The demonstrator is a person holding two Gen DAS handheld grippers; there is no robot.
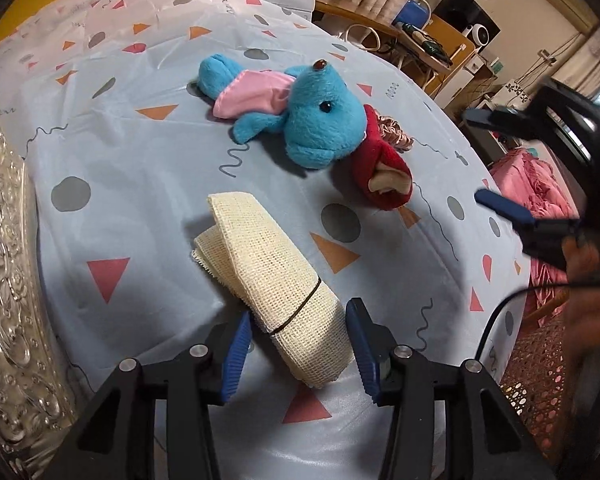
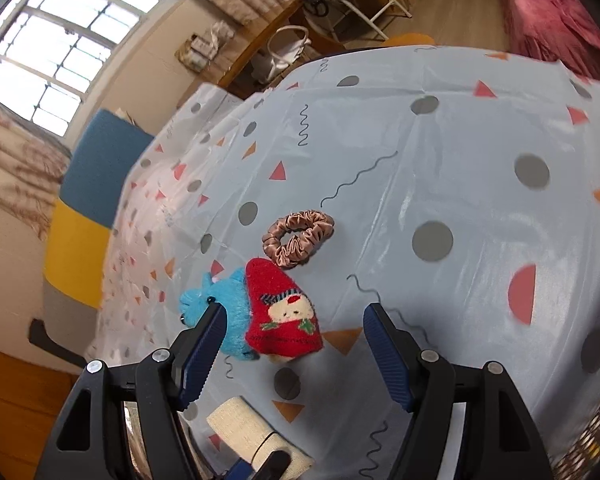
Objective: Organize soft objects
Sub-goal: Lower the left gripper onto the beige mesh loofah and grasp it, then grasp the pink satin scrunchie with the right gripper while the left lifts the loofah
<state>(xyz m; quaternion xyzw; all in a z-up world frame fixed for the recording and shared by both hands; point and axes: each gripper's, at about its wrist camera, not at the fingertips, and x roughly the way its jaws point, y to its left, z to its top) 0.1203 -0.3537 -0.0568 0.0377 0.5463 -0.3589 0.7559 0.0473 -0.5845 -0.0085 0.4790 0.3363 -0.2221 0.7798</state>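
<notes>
A folded cream mesh cloth (image 1: 272, 284) bound by a dark band lies on the patterned tablecloth. My left gripper (image 1: 298, 344) is open, its blue fingers on either side of the cloth's near end. A blue plush toy (image 1: 300, 120) with a pink cloth lies further back, next to a red knitted sock (image 1: 384, 168) and a pink satin scrunchie (image 1: 396, 130). My right gripper (image 2: 294, 350) is open and empty, above the red sock (image 2: 286, 316), the blue plush (image 2: 228, 312) and the scrunchie (image 2: 298, 238). The right gripper also shows at the left wrist view's right edge (image 1: 496, 164).
An embossed silver tray (image 1: 4, 280) sits at the table's left edge. The light blue tablecloth (image 2: 460, 184) covers the round table. A woven chair (image 1: 540, 368) and pink bedding (image 1: 532, 184) lie beyond the right edge. Shelves and cluttered furniture stand behind.
</notes>
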